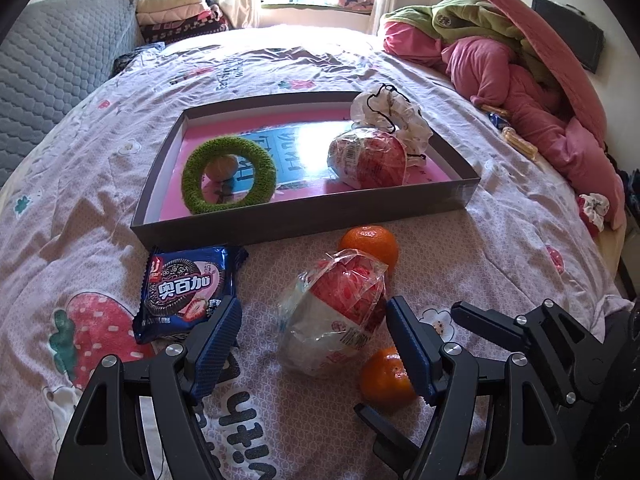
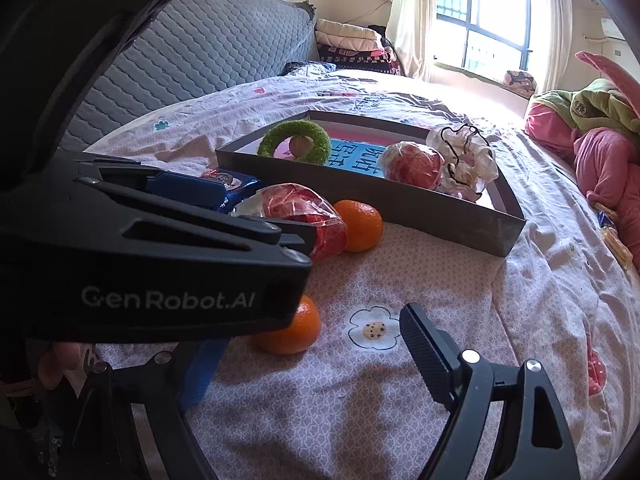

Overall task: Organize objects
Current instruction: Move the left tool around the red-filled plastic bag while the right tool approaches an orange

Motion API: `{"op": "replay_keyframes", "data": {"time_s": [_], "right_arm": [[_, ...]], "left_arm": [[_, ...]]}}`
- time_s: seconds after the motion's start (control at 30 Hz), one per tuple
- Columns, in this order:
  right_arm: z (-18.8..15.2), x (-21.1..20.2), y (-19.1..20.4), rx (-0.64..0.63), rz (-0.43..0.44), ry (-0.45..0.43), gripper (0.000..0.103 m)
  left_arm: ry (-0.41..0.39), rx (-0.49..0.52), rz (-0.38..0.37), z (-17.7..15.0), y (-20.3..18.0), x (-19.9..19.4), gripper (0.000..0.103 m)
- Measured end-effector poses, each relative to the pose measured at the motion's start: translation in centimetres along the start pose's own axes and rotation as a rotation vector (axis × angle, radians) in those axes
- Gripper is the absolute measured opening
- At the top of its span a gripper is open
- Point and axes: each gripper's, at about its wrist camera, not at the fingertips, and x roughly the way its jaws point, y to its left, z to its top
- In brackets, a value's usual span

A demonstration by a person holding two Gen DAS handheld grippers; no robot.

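Observation:
A shallow grey tray on the flowered bedspread holds a green ring, a wrapped red-and-white package and a white frilly scrunchie. In front of it lie a blue cookie packet, a second wrapped package and two oranges. My left gripper is open, its blue pads either side of that second package without pressing on it. My right gripper is open around the near orange; its left finger is mostly hidden behind the left gripper's frame.
Pink and green bedding is piled at the back right. Small snack packets lie beside that pile. A grey quilted headboard runs along the left. Folded blankets sit near the window. The bedspread falls away at the right edge.

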Motion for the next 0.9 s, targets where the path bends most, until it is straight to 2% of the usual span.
{"op": "replay_keyframes", "data": {"time_s": [0.07, 0.2, 0.3, 0.5, 0.67, 0.9], "right_arm": [[0.0, 0.3, 0.0, -0.002, 0.001, 0.010, 0.076], [-0.2, 0.5, -0.1, 0.009, 0.017, 0.018, 0.068], [-0.2, 0.4, -0.1, 0.003, 0.026, 0.009, 0.061], [-0.2, 0.5, -0.1, 0.007, 0.057, 0.012, 0.048], [-0.2, 0.5, 0.2, -0.012, 0.066, 0.002, 0.038], [-0.2, 0.4, -0.1, 0.009, 0.087, 0.000, 0.037]], "left_arm": [[-0.002, 0.002, -0.014, 0.0, 0.0, 0.1, 0.076], [0.003, 0.005, -0.038, -0.2, 0.0, 0.4, 0.074], [0.015, -0.011, -0.088, -0.3, 0.2, 0.7, 0.064], [0.008, 0.025, -0.080, -0.4, -0.5, 0.7, 0.061], [0.001, 0.014, -0.087, -0.4, -0.2, 0.5, 0.061], [-0.027, -0.020, -0.103, -0.2, 0.6, -0.5, 0.061]]}}
